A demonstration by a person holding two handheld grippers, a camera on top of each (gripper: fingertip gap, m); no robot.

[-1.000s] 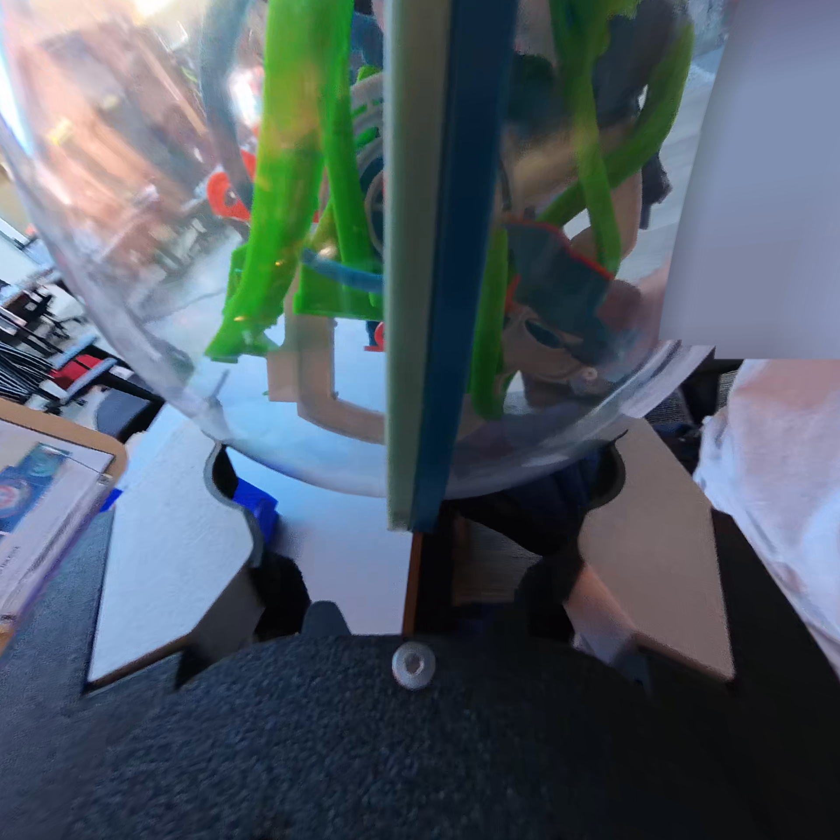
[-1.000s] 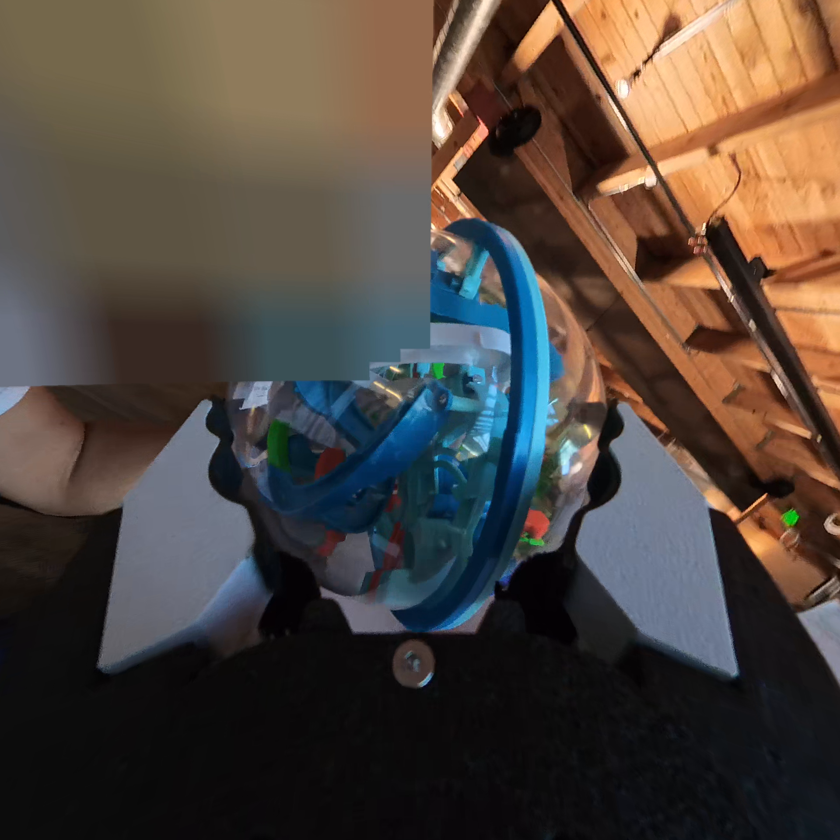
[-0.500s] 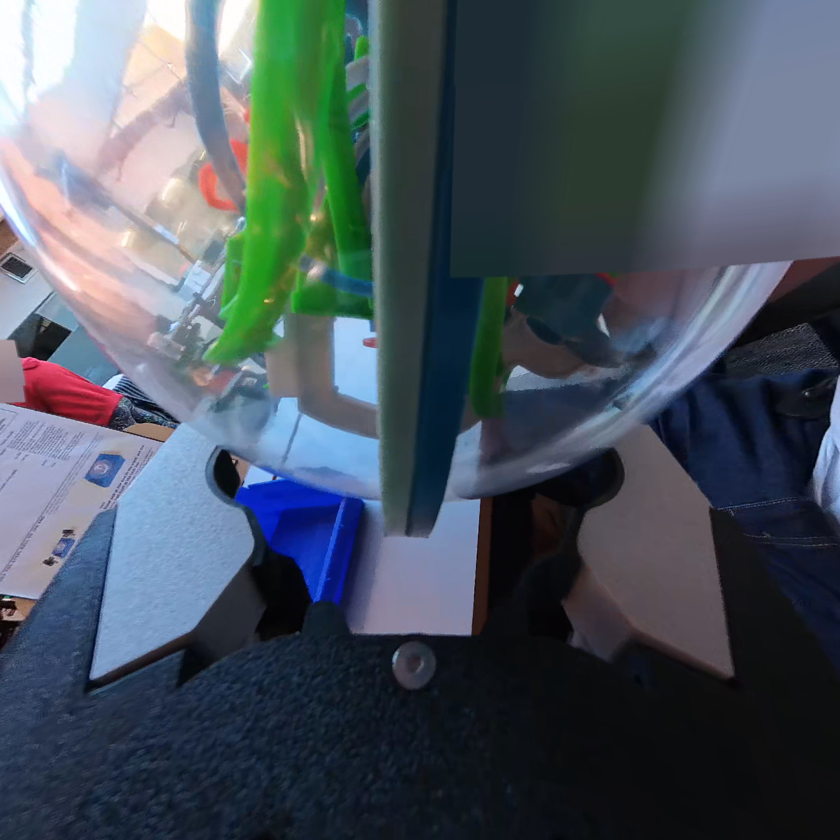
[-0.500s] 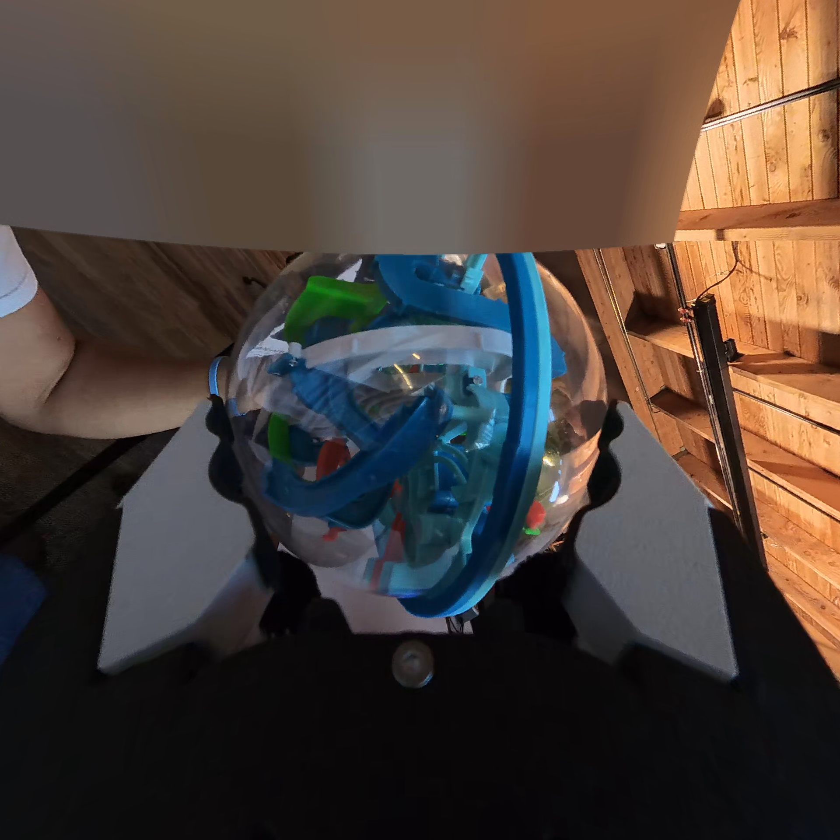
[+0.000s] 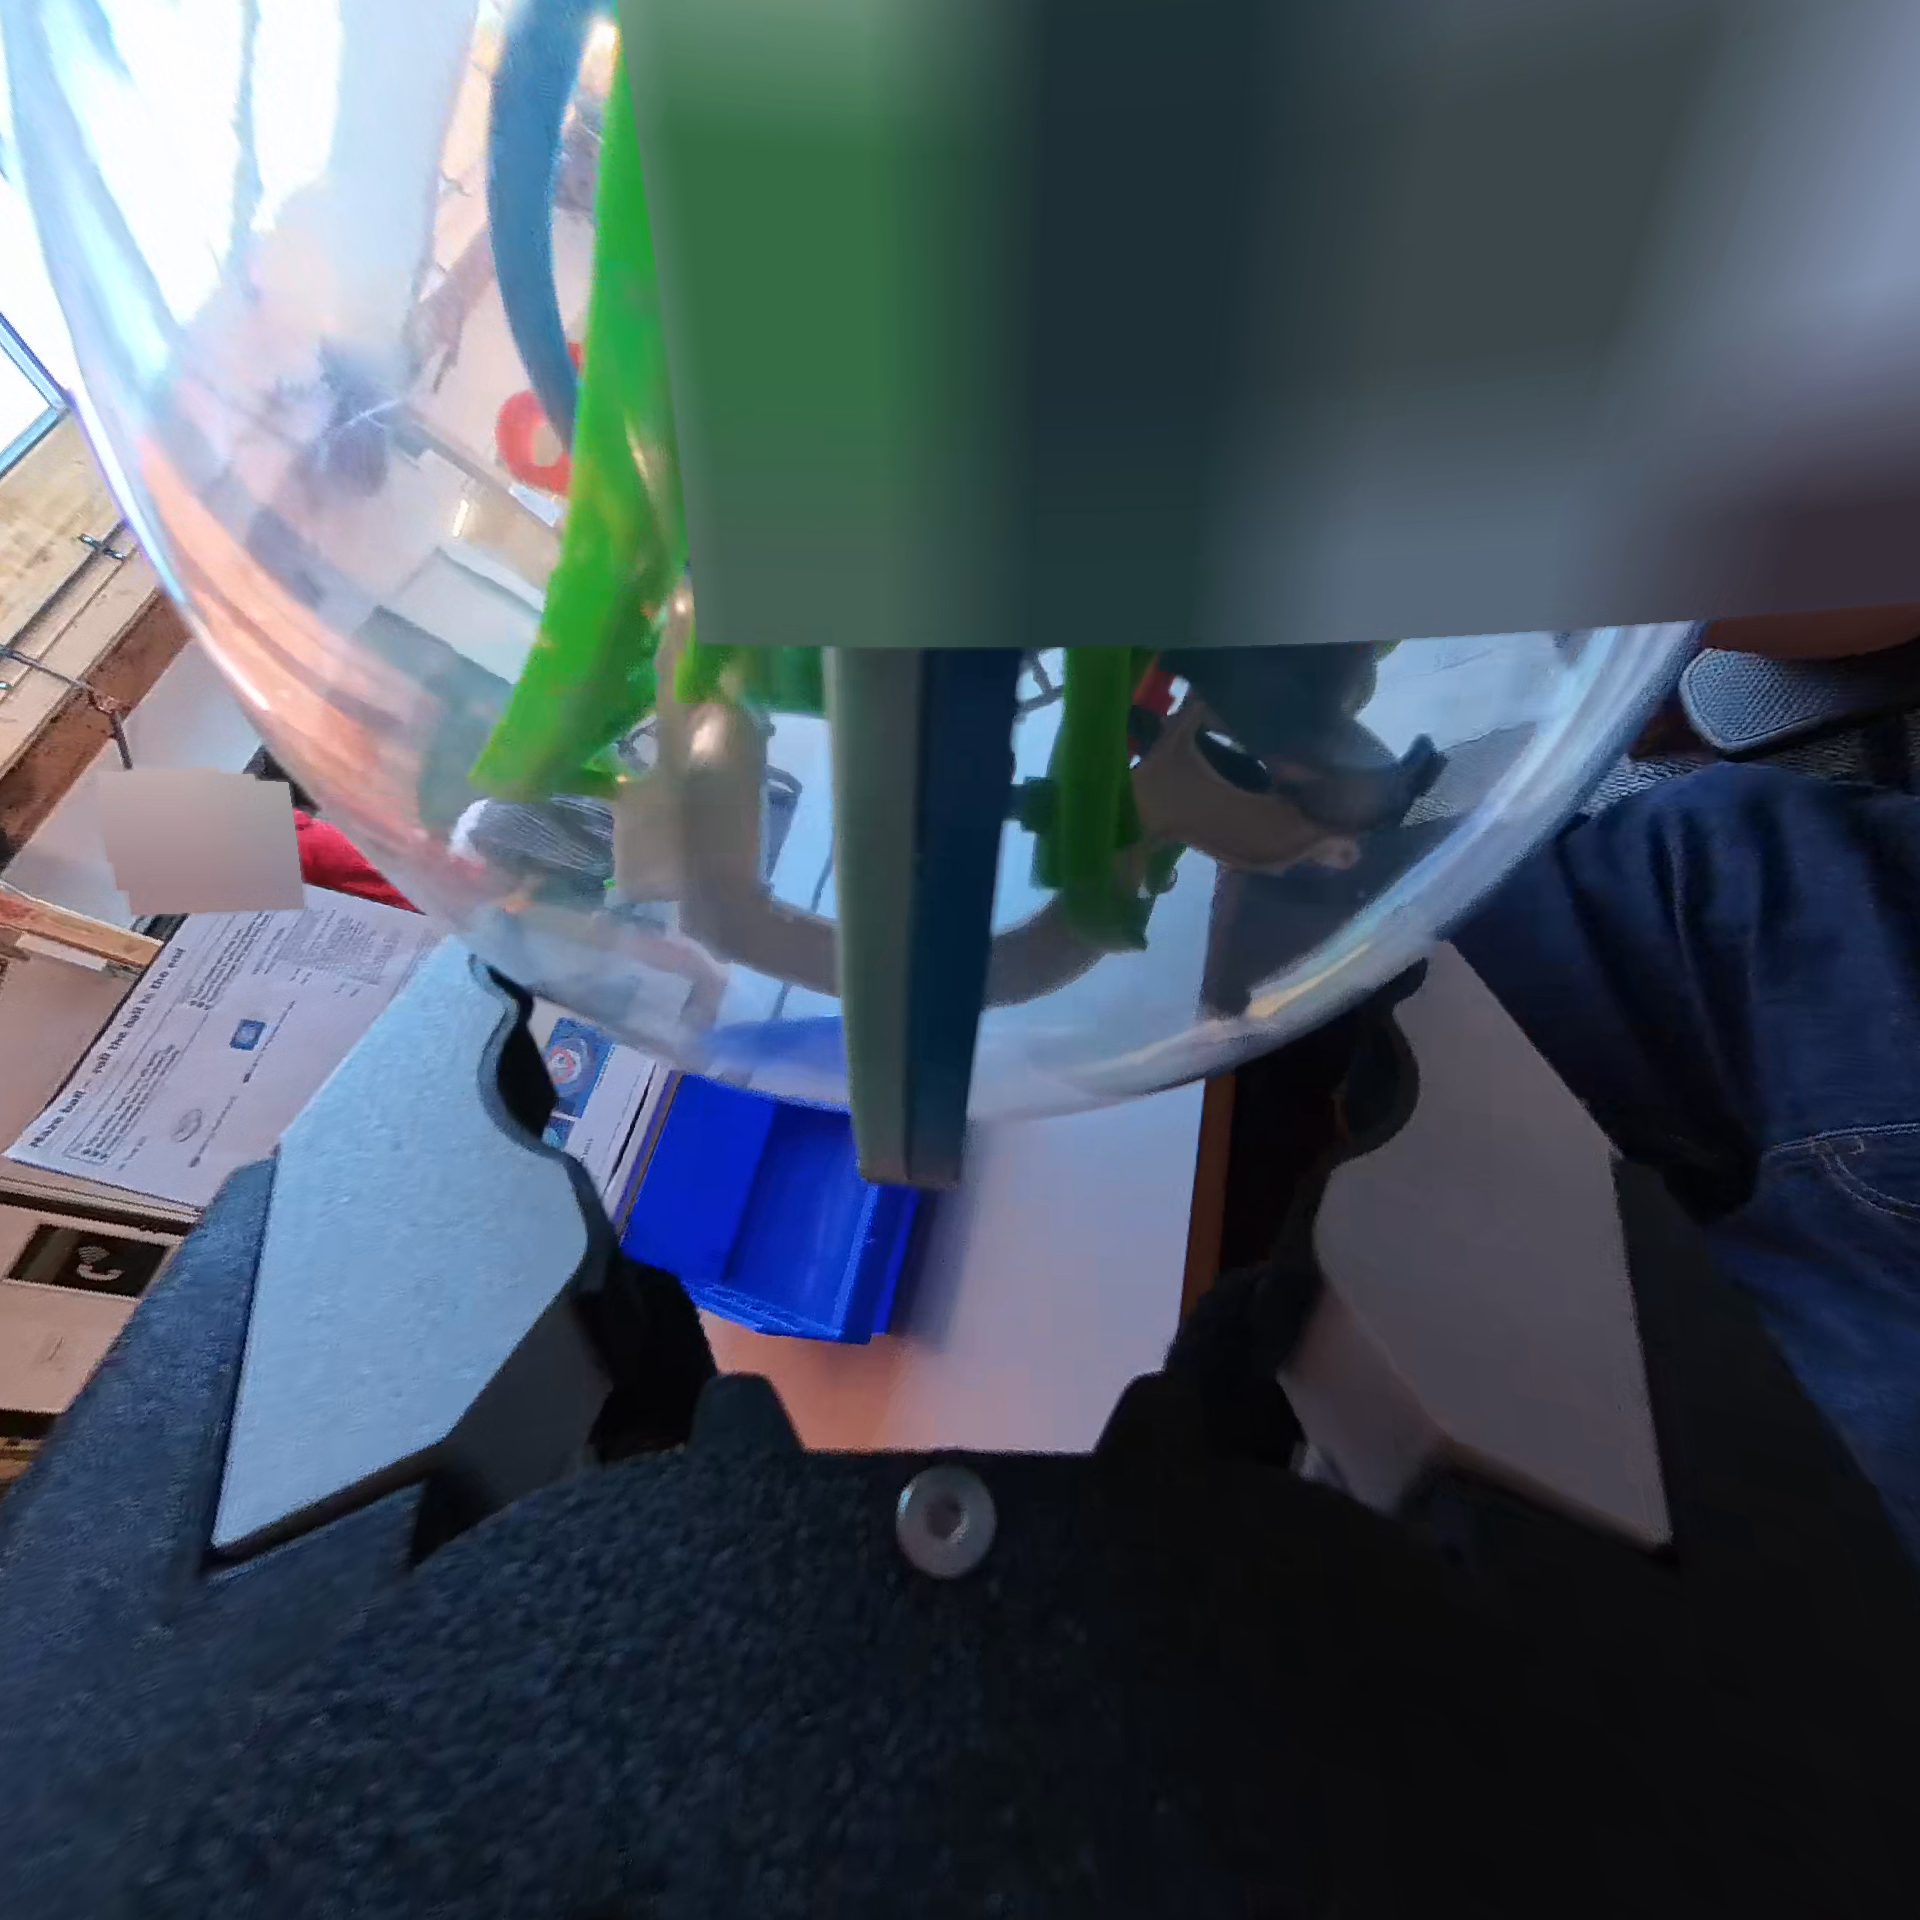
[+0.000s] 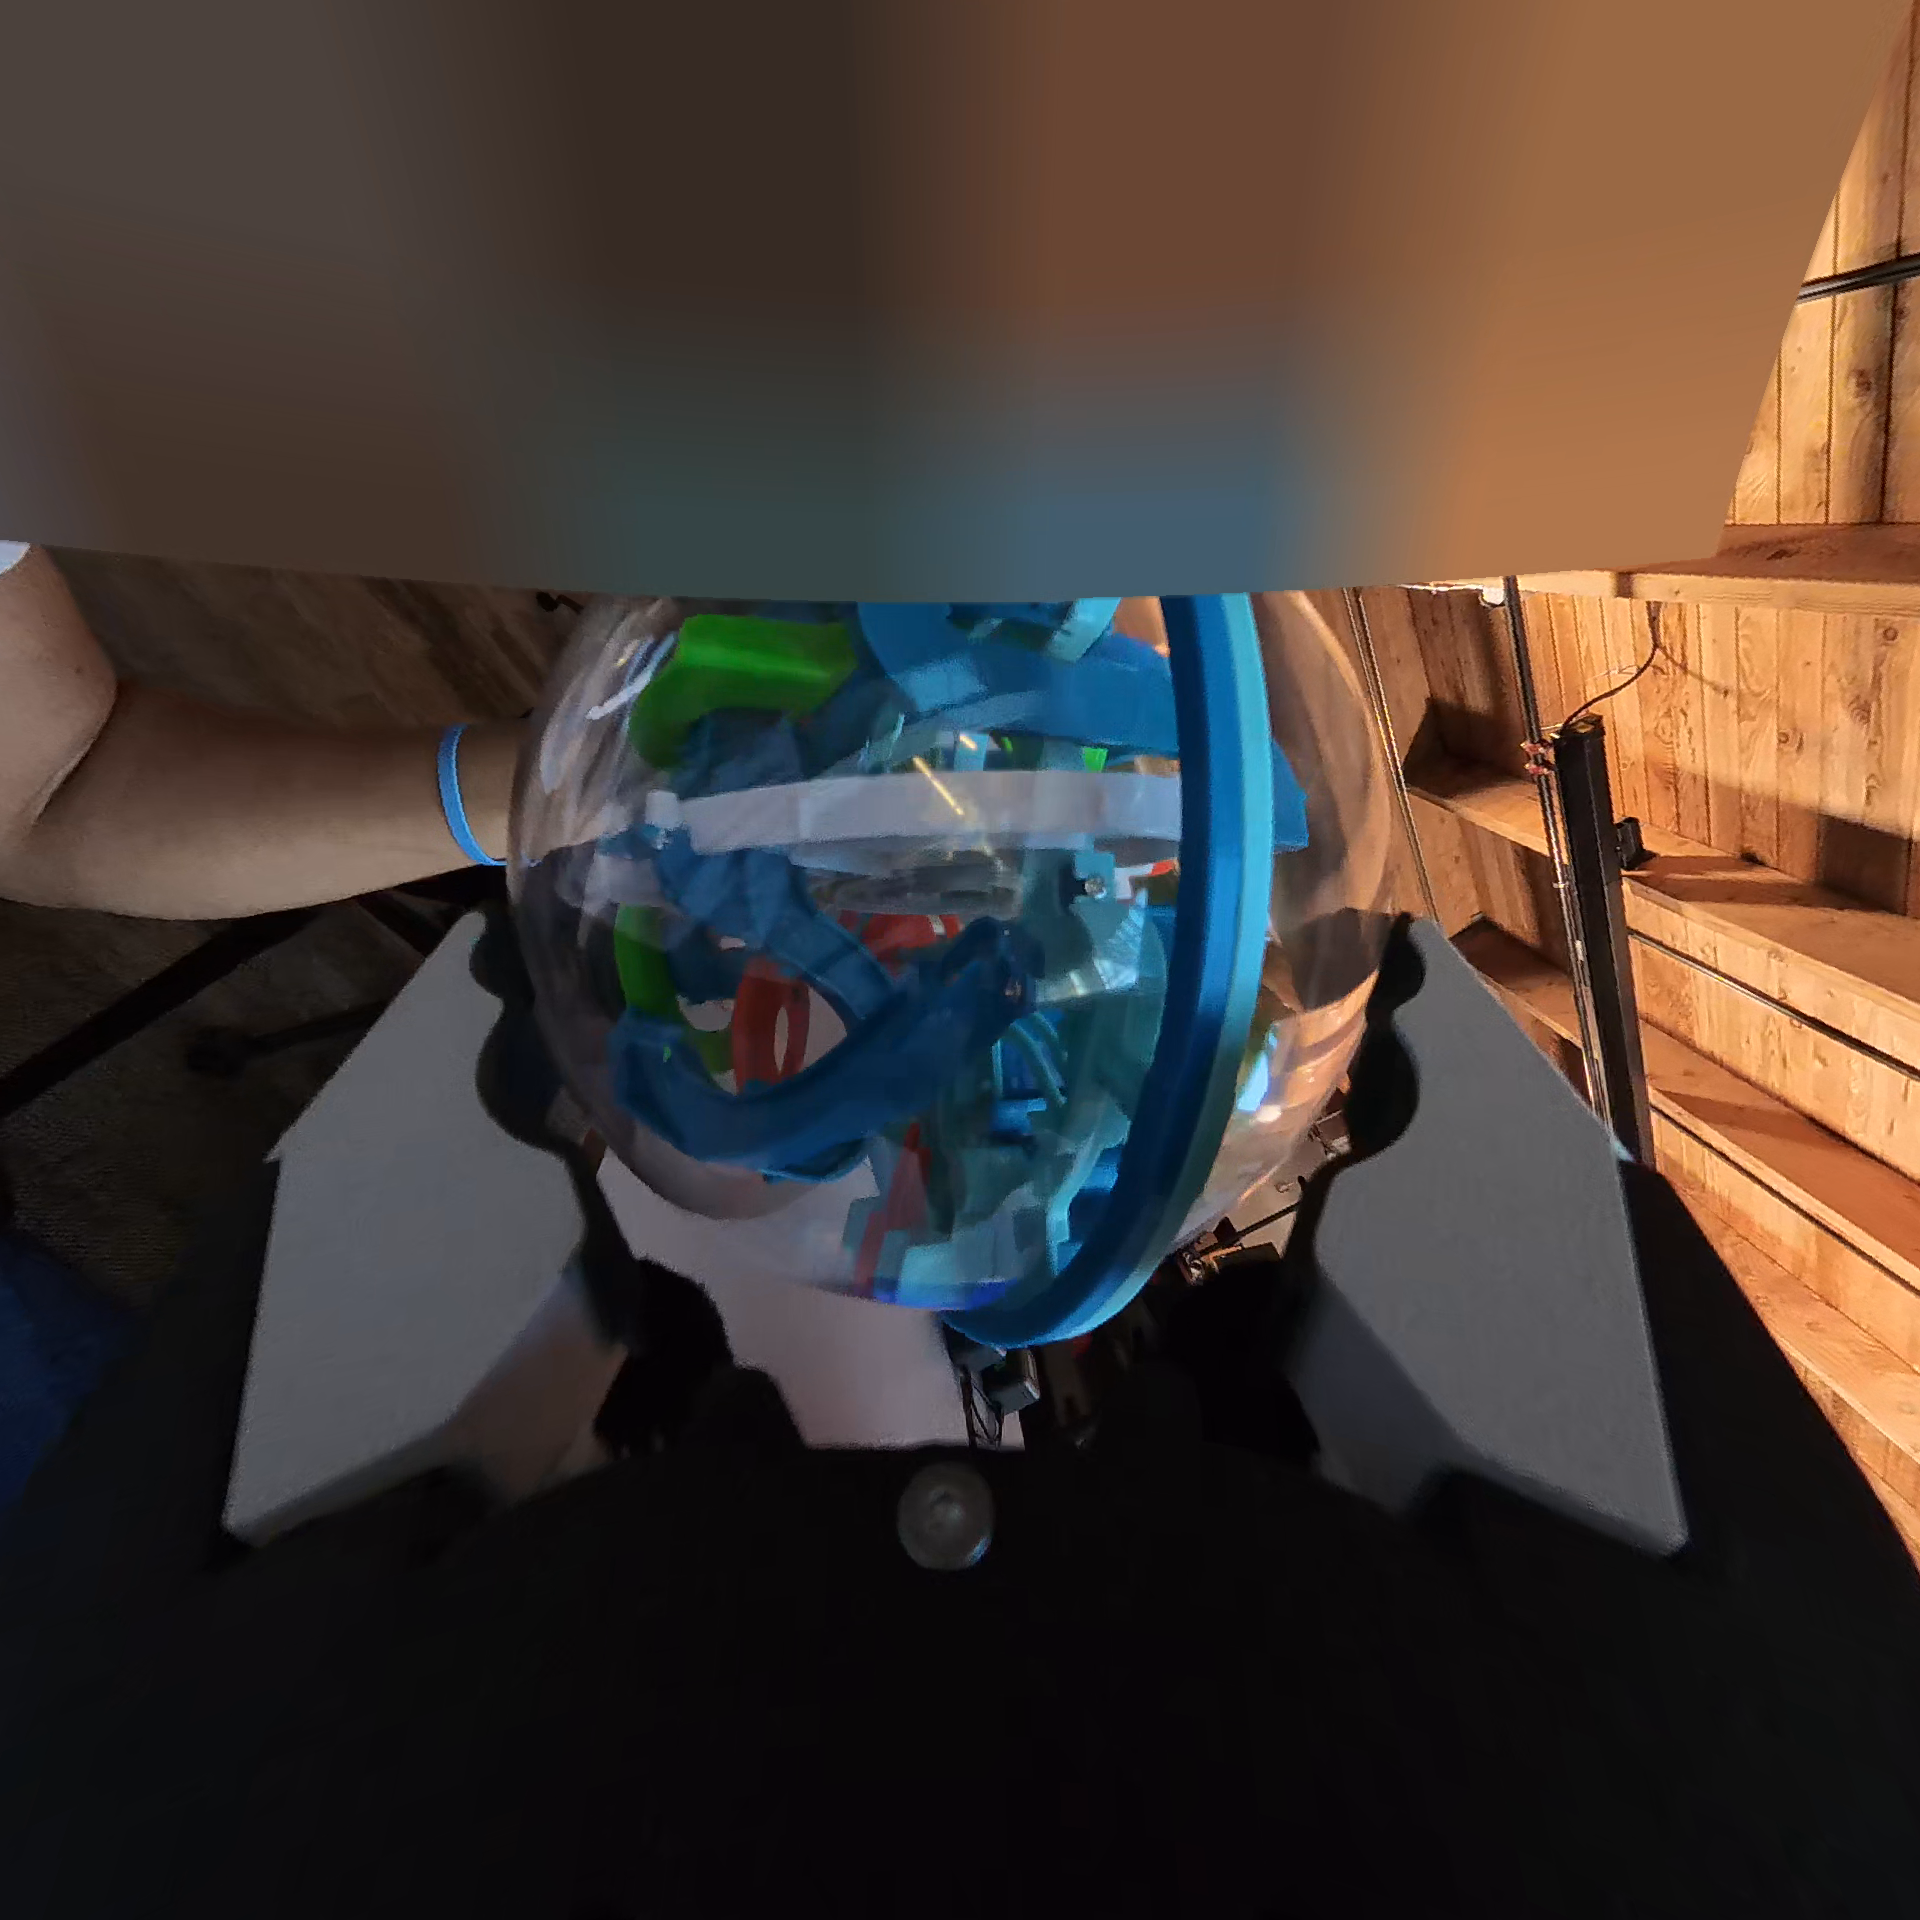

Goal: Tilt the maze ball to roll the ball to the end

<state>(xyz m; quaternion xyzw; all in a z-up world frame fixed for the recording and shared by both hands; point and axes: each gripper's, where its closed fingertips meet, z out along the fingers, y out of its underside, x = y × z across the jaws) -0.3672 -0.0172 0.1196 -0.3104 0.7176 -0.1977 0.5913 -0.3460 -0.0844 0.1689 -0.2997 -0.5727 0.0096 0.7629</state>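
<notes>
The maze ball (image 5: 364, 520) is a clear sphere with green, blue and red tracks inside and a blue equator ring (image 5: 935, 935). It fills the upper left wrist view, held above the table. My left gripper (image 5: 945, 1039) is shut on the maze ball, with its notched fingers (image 5: 416, 1195) pressing on the lower shell. In the right wrist view the maze ball (image 6: 883, 935) sits between the fingers (image 6: 416, 1195) of my right gripper (image 6: 940, 987), which is shut on it from the opposite side. The ring (image 6: 1216, 935) stands nearly upright. I cannot make out the small rolling ball.
Below the sphere are a white table (image 5: 1070, 1299) and a blue bin (image 5: 790, 1226). A printed sheet (image 5: 208, 1039) lies at the left. A person's jeans leg (image 5: 1714, 987) is at the right. A forearm with a blue wristband (image 6: 260, 810) and wooden shelves (image 6: 1714, 935) show behind.
Both grippers have rotated with the maze ball still in them. The left view has tipped down onto the table and bin. The right view has swung from ceiling beams to the wall shelves.
</notes>
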